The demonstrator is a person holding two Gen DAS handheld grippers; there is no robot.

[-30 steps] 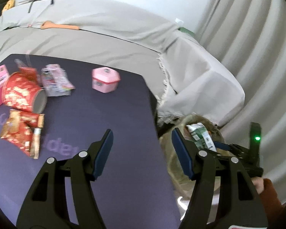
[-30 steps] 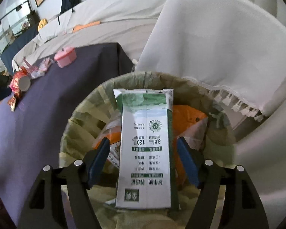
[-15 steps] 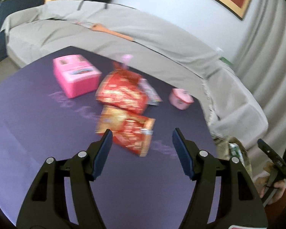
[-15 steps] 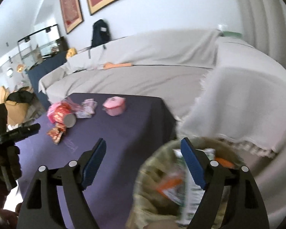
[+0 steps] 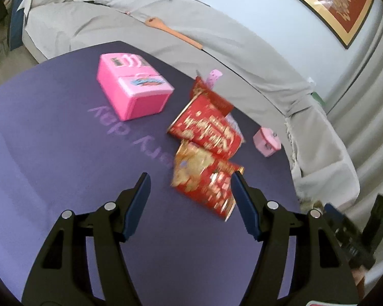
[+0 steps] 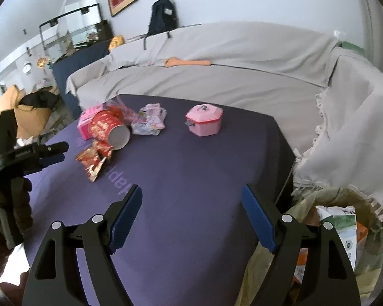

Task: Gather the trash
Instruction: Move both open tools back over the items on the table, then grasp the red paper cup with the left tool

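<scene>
Left wrist view is showing the left gripper (image 5: 190, 191) hanging with its jaws spread wide and nothing between them, just short of the red foil wrapper (image 5: 206, 181) lying crumpled on the purple table (image 5: 51, 153). Touching the wrapper's far side, a red paper cup (image 5: 204, 130) is lying on its side, with a large pink box (image 5: 132, 89) off to its left and a small pink pot-shaped box (image 5: 266, 142) near the table's far edge. From the right wrist, the right gripper (image 6: 191, 211) is likewise standing apart and carrying nothing, poised over the table's near edge, while the lined trash bin (image 6: 344, 242) is sitting just beside it with a green-and-white carton (image 6: 342, 227) already inside. By my reading, the step in hand is reaching for the next piece of litter. Next, the left gripper is needing to come down around the wrapper and close gently on that thin, slippery foil, without knocking the cup away
</scene>
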